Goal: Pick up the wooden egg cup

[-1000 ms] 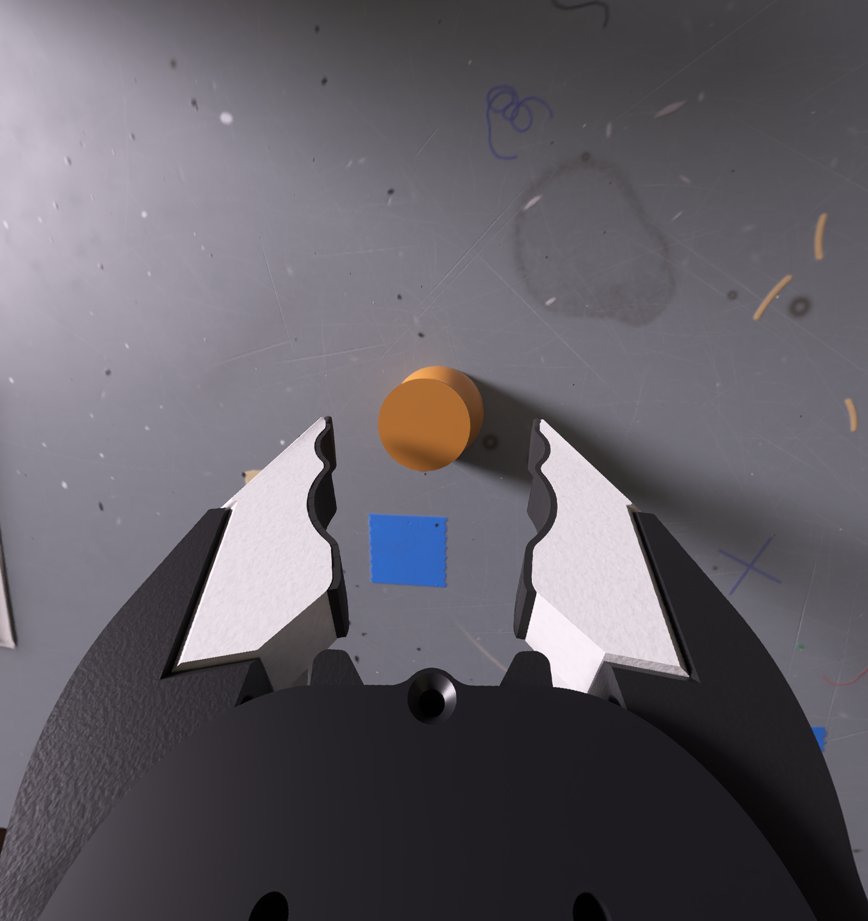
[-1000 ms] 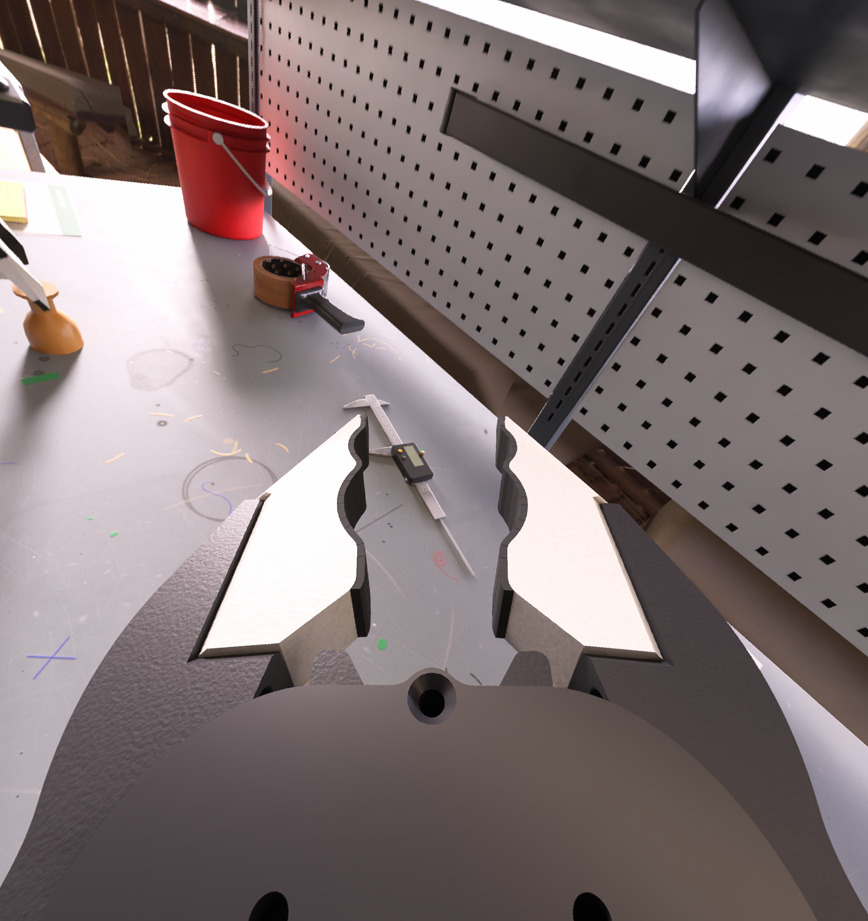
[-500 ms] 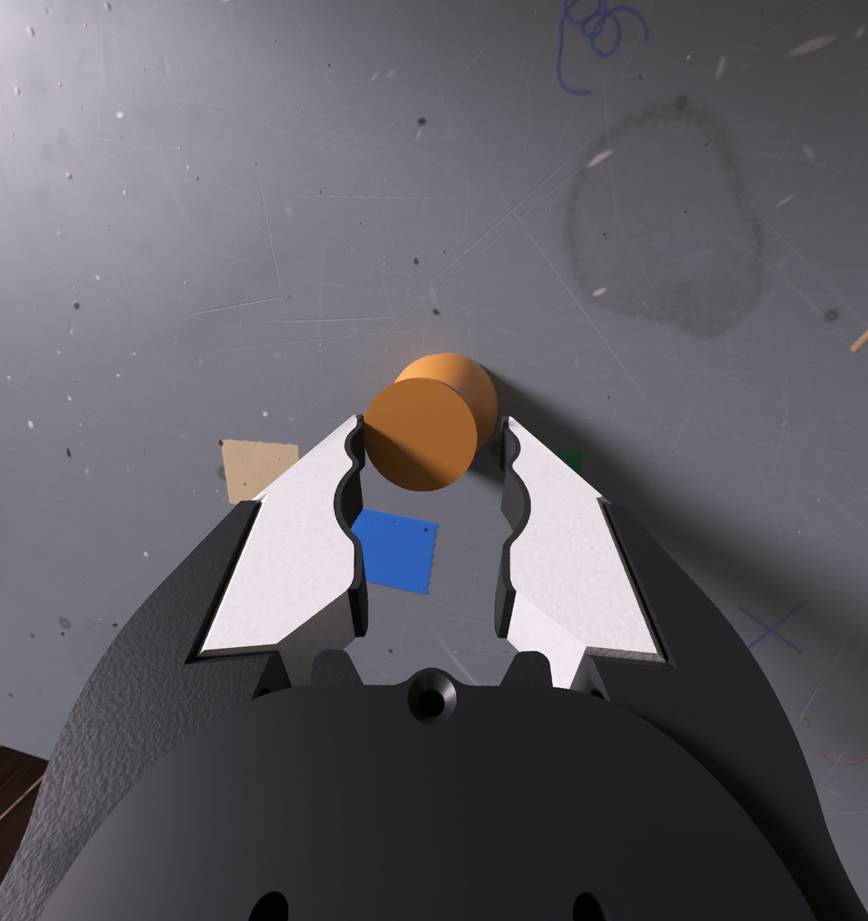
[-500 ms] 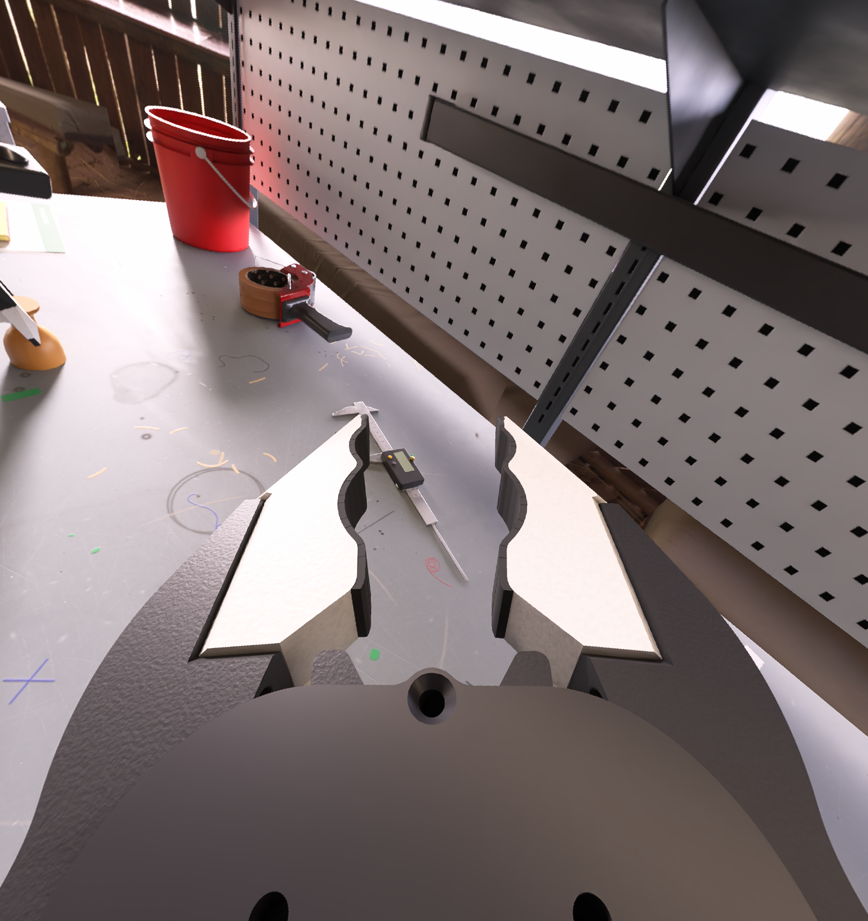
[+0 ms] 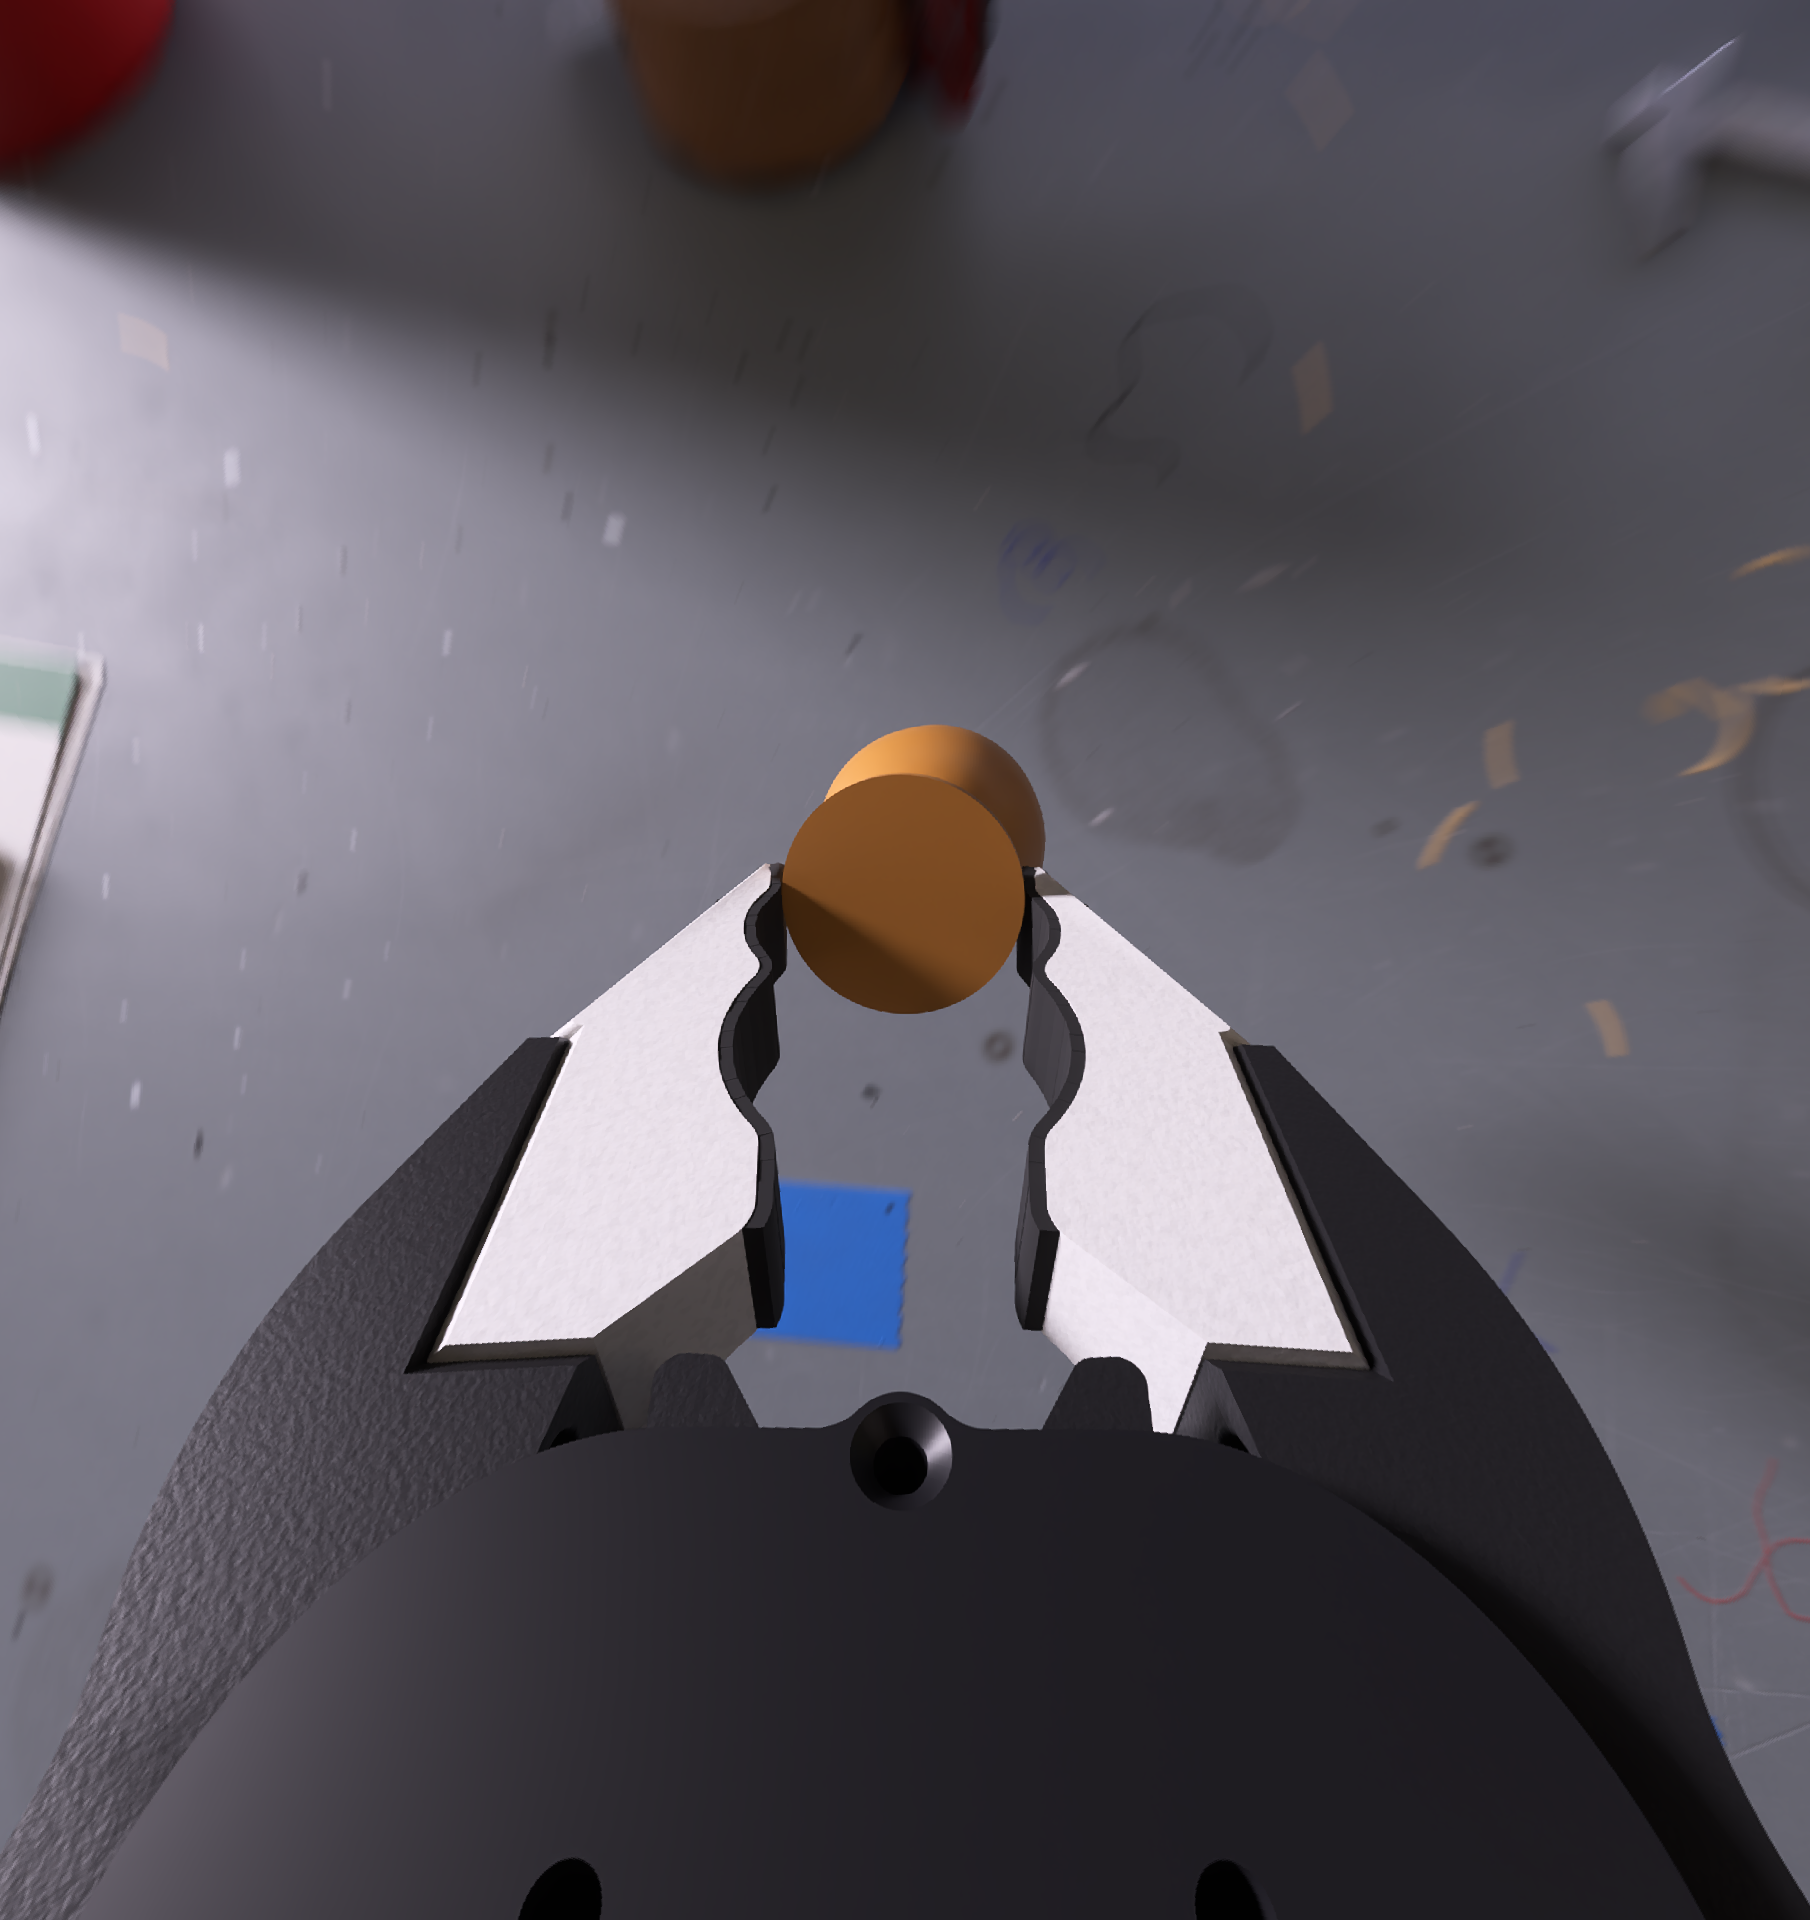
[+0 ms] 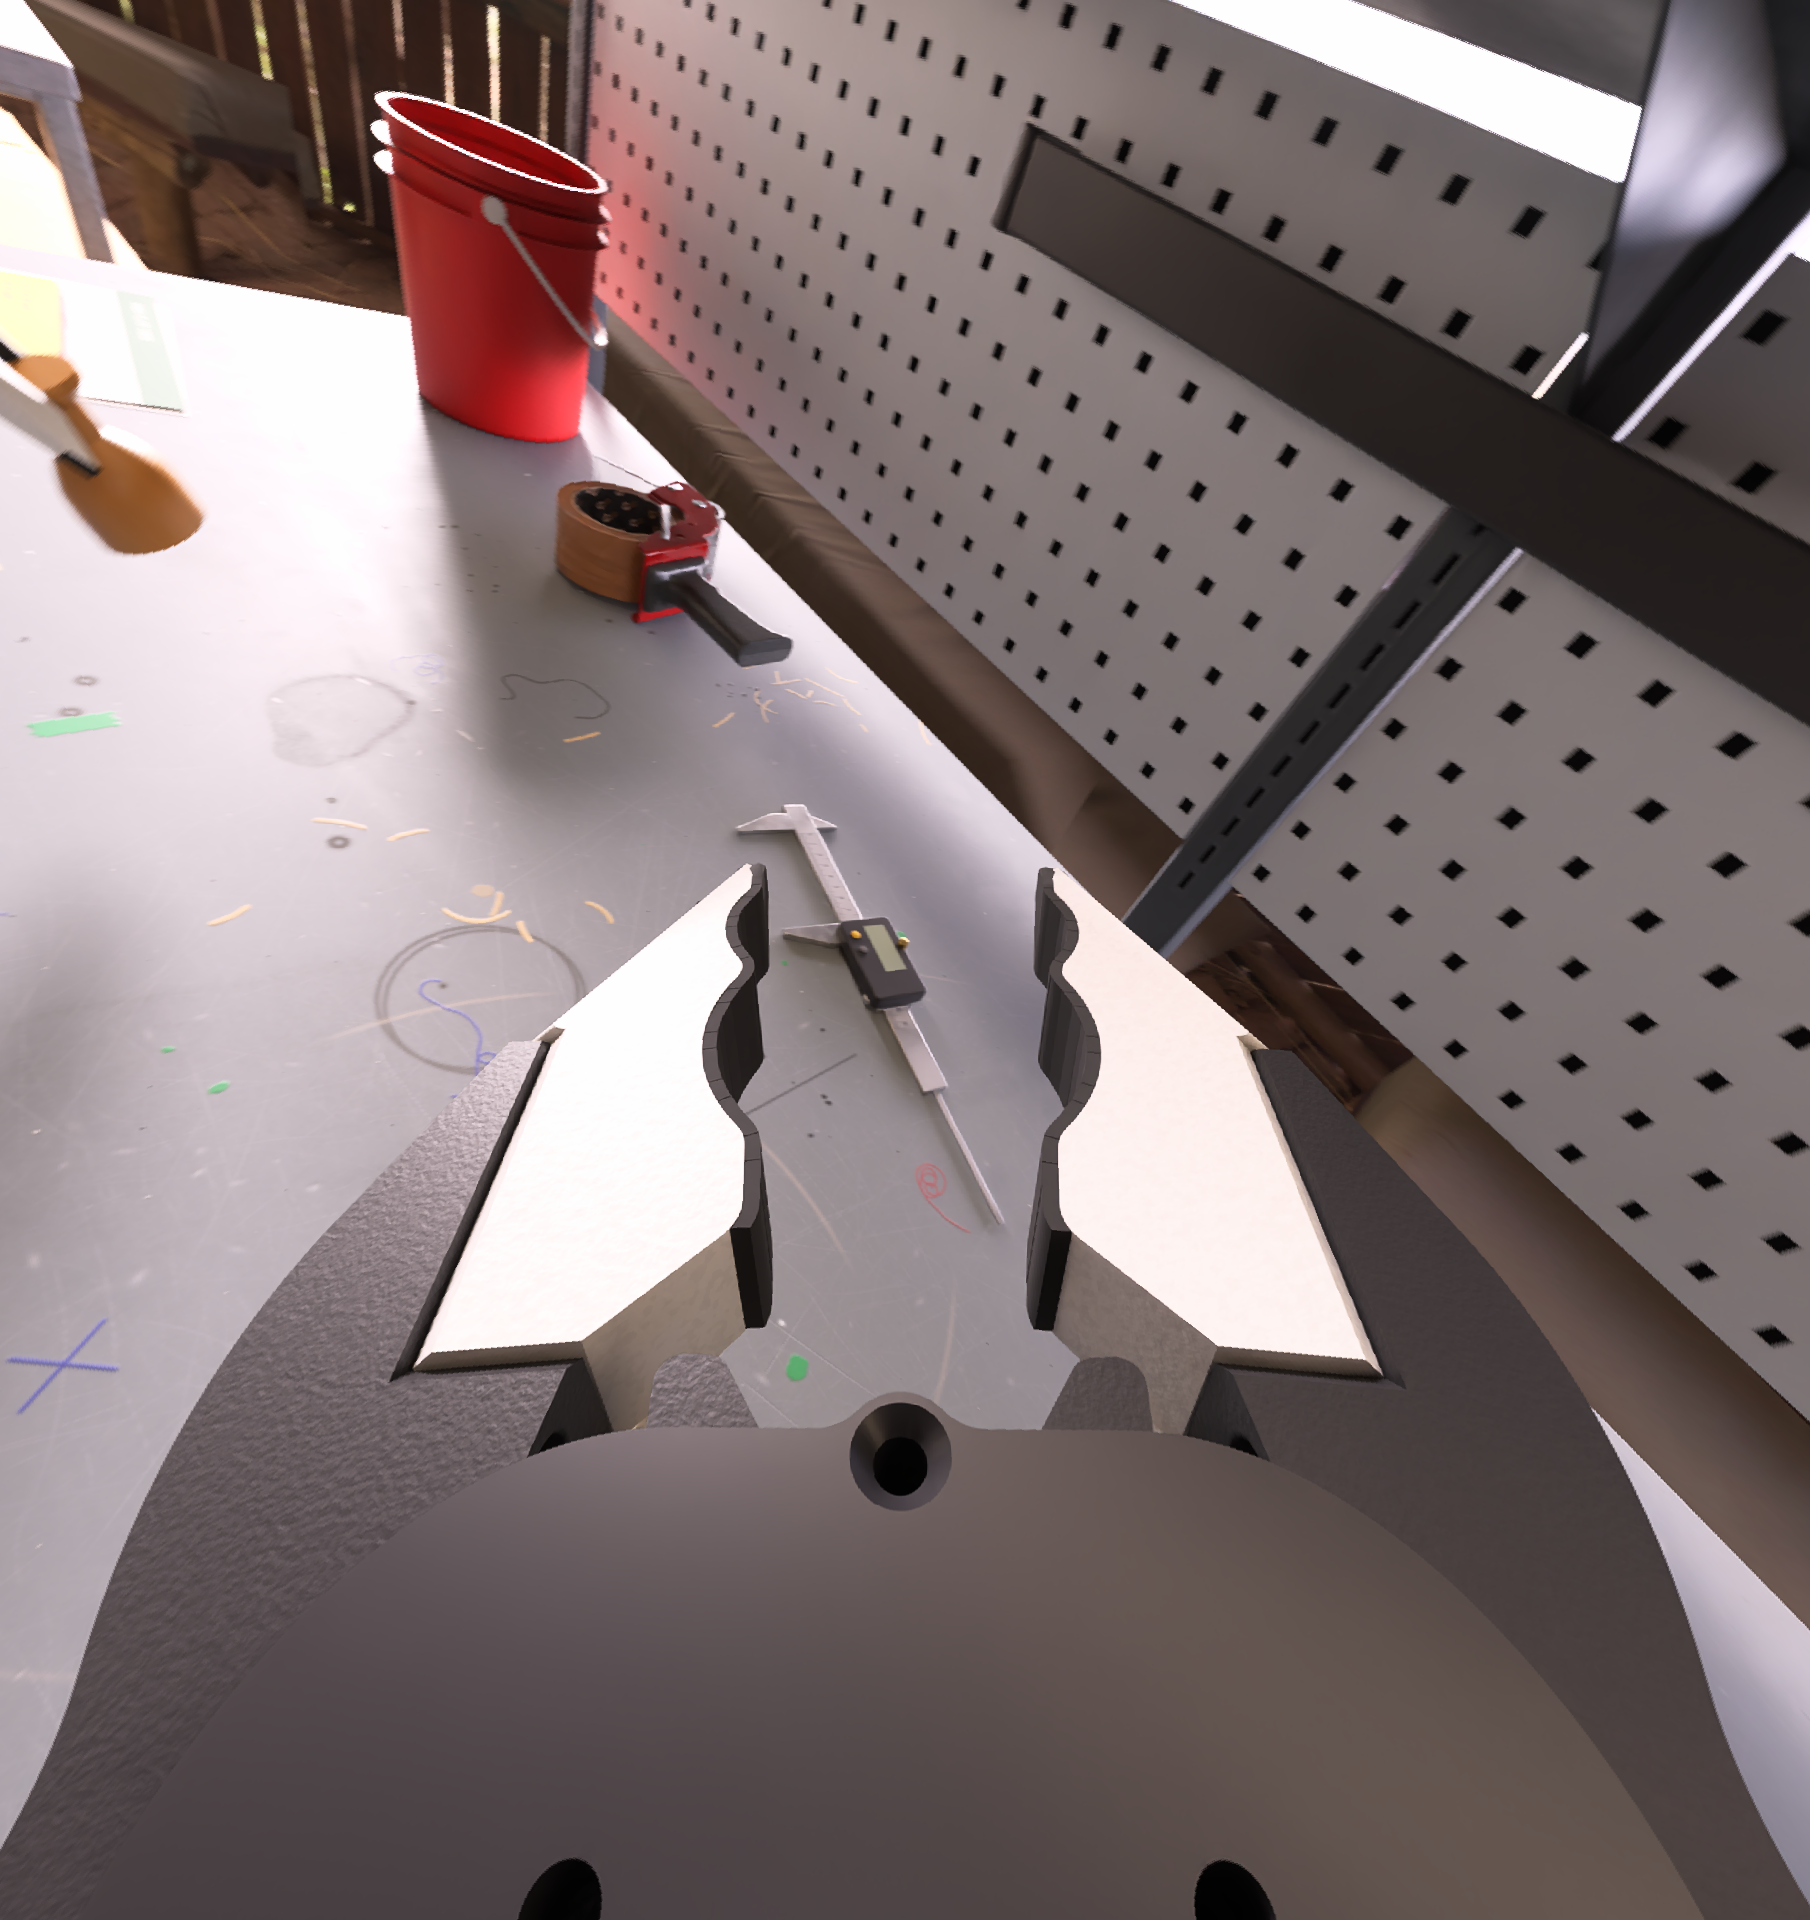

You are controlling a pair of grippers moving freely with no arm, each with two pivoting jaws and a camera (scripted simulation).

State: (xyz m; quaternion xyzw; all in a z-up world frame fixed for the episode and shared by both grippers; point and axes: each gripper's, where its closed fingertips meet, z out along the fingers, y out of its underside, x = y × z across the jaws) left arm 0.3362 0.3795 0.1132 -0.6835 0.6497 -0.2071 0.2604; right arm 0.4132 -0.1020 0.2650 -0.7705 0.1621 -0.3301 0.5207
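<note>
The wooden egg cup is orange-brown, and its round flat end faces the camera in the left wrist view. My left gripper is shut on it at the fingertips and holds it above the grey table. In the right wrist view the egg cup hangs tilted in the air at the far left, pinched by the left gripper's white fingers. My right gripper is open and empty, hovering over the table near the pegboard wall.
A red bucket, a tape dispenser and a digital caliper lie along the pegboard. A blue square patch marks the table under the left gripper. A white-edged box lies at the left.
My left gripper closed on the egg cup and lifted it off the table, tilting it. The right gripper stays open and has shifted only slightly.
</note>
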